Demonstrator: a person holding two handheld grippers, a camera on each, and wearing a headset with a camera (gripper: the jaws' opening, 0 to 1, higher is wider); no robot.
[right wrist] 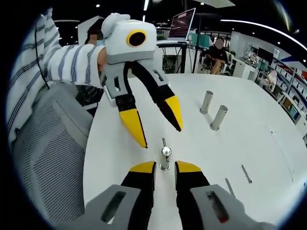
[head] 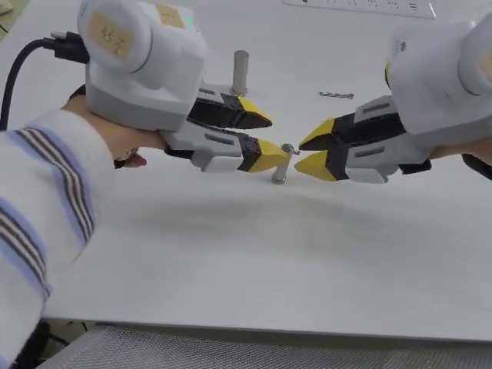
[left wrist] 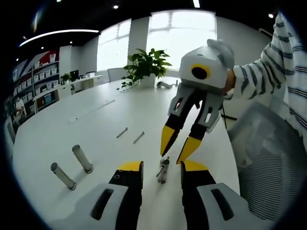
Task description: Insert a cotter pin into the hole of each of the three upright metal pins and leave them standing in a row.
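Counter [head: 231,254]: white, carrying everything.
Left gripper [head: 269,134]: its fingers are gaping apart, flanking the near metal pin [head: 280,165].
Right gripper [head: 301,156]: its fingers are sitting apart, pointing at that pin's top from the opposite side.
Near metal pin: standing upright between both grippers' tips.
Other metal pins [left wrist: 82,158]: two, standing together, well apart from it.
Cotter pins [left wrist: 122,132]: two, lying loose on the counter.
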